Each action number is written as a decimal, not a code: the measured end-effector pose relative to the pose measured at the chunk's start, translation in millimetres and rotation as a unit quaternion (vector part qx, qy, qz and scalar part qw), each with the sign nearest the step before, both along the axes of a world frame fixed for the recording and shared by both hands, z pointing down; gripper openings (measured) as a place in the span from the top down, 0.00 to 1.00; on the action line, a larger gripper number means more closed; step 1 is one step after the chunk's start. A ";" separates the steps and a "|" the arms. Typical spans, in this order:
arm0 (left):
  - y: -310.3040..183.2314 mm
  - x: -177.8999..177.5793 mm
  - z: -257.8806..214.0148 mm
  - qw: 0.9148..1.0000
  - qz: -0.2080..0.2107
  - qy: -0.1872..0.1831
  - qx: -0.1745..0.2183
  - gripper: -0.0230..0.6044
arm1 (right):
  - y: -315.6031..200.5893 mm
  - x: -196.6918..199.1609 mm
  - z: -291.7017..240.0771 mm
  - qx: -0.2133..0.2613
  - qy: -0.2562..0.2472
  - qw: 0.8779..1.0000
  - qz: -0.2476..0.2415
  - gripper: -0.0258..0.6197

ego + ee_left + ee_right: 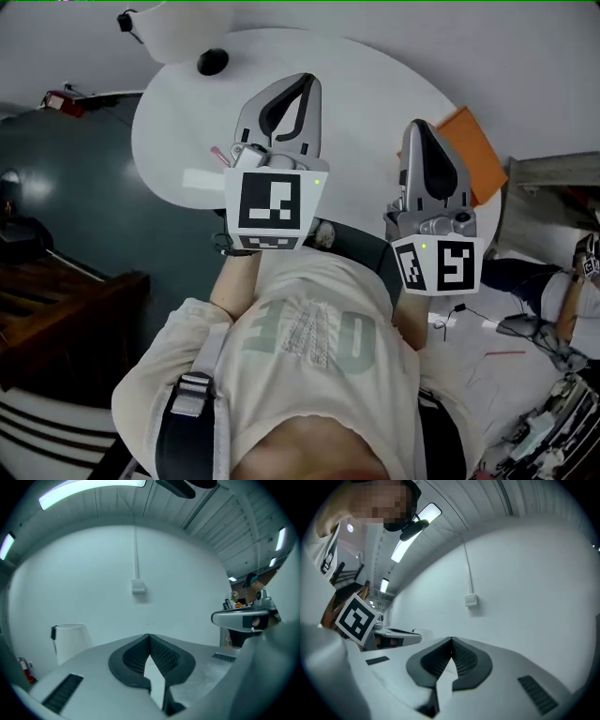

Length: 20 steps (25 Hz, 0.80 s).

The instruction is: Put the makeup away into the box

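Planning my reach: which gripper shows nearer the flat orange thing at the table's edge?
The right gripper: in the head view its tip shows beside the flat orange thing; the left gripper shows over the round white table's middle.

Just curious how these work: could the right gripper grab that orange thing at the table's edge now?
Probably not. The right gripper is shut, empty and aimed at the wall, not at the orange thing. Nothing seems in the way; it would need lowering and opening.

- I see my left claw (298, 84) above the desk (178, 141), with my right claw (414, 131) just to its right.
- A flat sheet (473, 150) lies at the desk's right edge, behind the right claw.
- A small rounded object (213, 61) sits at the far edge, with a bin (178, 28) behind it.
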<state>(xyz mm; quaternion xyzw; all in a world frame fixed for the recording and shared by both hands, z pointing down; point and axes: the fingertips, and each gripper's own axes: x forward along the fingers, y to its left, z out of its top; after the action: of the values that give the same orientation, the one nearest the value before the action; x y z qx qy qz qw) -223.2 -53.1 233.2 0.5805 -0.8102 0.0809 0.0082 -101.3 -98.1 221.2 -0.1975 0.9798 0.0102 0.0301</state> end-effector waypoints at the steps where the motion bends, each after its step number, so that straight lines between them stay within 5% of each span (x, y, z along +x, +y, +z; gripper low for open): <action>1: 11.5 -10.6 2.6 1.000 -0.024 0.005 -0.003 0.95 | 5.8 -12.3 0.3 -0.001 0.000 1.000 -0.022 0.95; 6: 63.5 -46.8 12.1 0.992 -0.120 0.028 -0.006 0.95 | 40.6 -60.3 2.4 -0.005 0.001 0.993 -0.119 0.95; 12: 111.8 -74.9 30.7 0.979 -0.196 0.059 -0.016 0.95 | 73.4 -84.7 4.0 -0.010 0.003 0.985 -0.171 0.95; 16: 142.8 -104.4 95.5 0.958 -0.247 0.135 -0.051 0.87 | 86.0 -93.9 15.1 -0.015 0.022 0.982 -0.187 0.95; 20: 168.3 -121.5 184.6 0.928 -0.282 0.215 -0.114 0.80 | 92.0 -99.7 24.0 -0.020 0.039 0.981 -0.190 0.95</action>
<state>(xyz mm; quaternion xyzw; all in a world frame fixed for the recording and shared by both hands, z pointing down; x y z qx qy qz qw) -344.7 115.2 417.9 0.3265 -0.9046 0.0398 0.2710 -201.0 -6.1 245.2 -0.0076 0.9999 -0.0072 -0.0106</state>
